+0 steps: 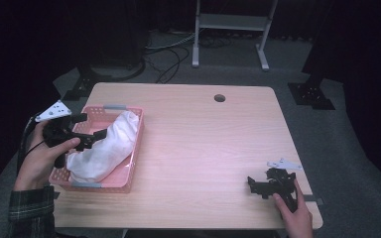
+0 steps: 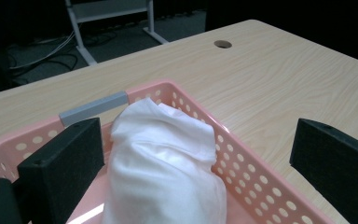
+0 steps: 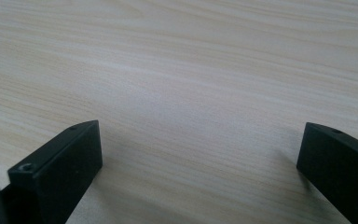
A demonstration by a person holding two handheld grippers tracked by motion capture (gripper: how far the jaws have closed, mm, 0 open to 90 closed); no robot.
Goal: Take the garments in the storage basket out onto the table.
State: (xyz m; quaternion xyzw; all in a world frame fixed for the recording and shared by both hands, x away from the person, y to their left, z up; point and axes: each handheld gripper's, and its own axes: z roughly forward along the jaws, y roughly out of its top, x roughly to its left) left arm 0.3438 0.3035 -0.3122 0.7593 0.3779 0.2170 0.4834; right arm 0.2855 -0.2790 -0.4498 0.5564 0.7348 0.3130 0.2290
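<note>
Left gripper (image 1: pixel 87 130) poised over the white cloth (image 1: pixel 105 147) in the pink basket (image 1: pixel 130 166).

The basket sits at the counter's (image 1: pixel 203 148) left edge; the rolled cloth lies lengthwise in it, long axis running toward the far edge, directly ahead between the spread, empty left fingers (image 2: pixel 63 163). The right gripper (image 1: pixel 265 184), also open and empty, rests near the front right corner, well apart. The cloth's near end is cut off.
</note>
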